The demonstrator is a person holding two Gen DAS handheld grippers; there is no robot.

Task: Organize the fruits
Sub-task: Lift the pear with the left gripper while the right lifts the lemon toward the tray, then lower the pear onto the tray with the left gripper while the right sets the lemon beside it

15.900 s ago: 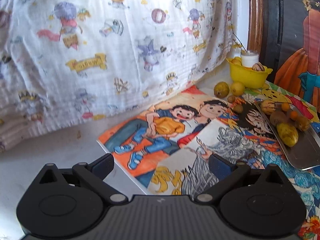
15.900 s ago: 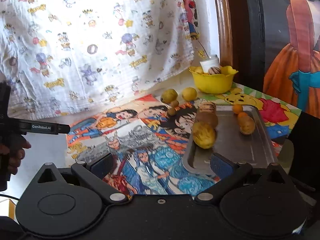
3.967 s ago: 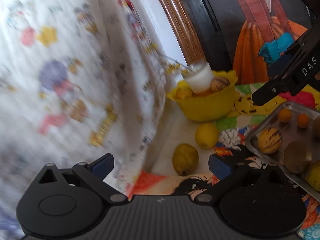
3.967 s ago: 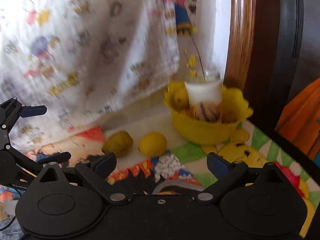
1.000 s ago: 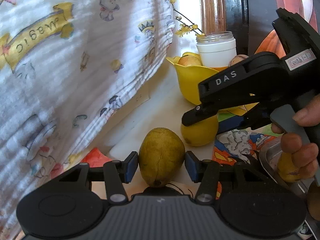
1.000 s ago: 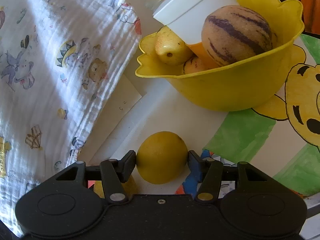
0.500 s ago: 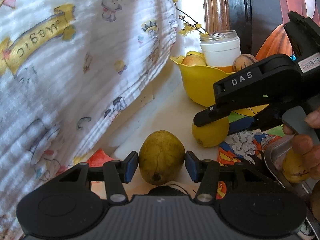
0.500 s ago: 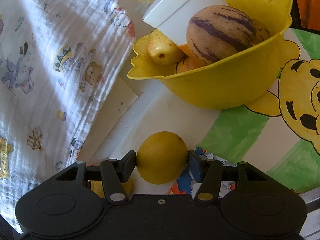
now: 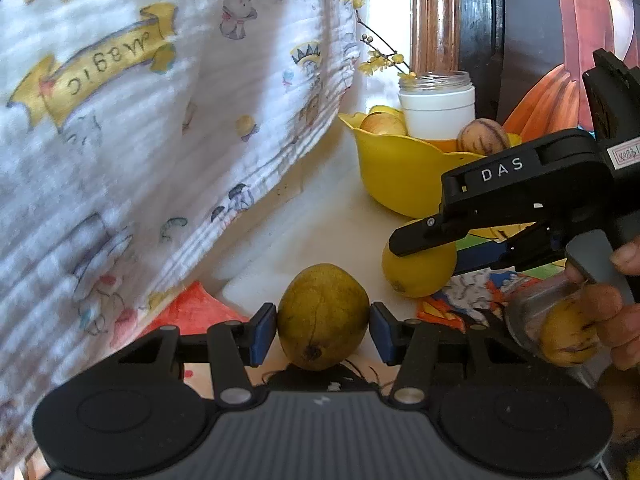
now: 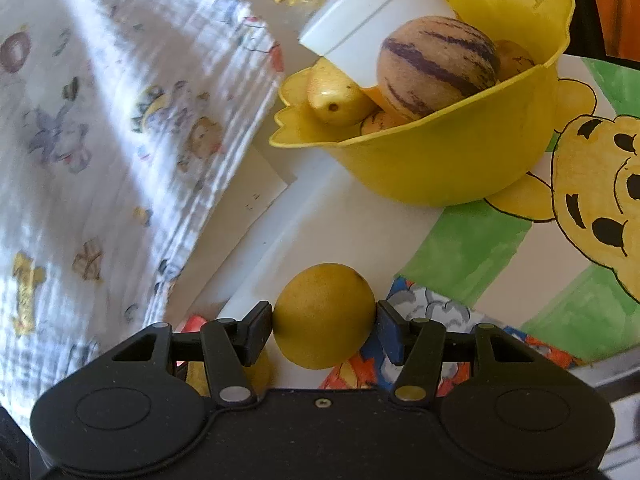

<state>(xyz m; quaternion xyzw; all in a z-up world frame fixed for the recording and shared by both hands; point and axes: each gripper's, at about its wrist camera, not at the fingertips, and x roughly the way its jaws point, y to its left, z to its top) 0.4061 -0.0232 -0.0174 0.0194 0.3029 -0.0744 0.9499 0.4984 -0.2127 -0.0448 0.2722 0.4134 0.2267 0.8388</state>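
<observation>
The left claw (image 9: 323, 328) still pinches the green-brown pear (image 9: 323, 317) between its blue pads, and the right claw (image 10: 324, 326) still pinches the yellow lemon (image 10: 324, 315) — grips unchanged from half a second ago. Both fruits now seem slightly raised off the surface (image 9: 288, 236), the lemon at about 2 o'clock from the pear. The yellow bowl (image 10: 444, 168) has slid toward 1 o'clock in the right wrist view.

The right gripper (image 10: 324, 326) has both pads pressed against a yellow lemon (image 10: 323, 314). At one o'clock from it sits a yellow bowl (image 10: 452, 160) holding a striped melon-like fruit (image 10: 436, 66), a pale pear (image 10: 338, 94) and a white jar (image 10: 372, 24). A printed cloth (image 10: 120, 120) hangs at ten o'clock.
</observation>
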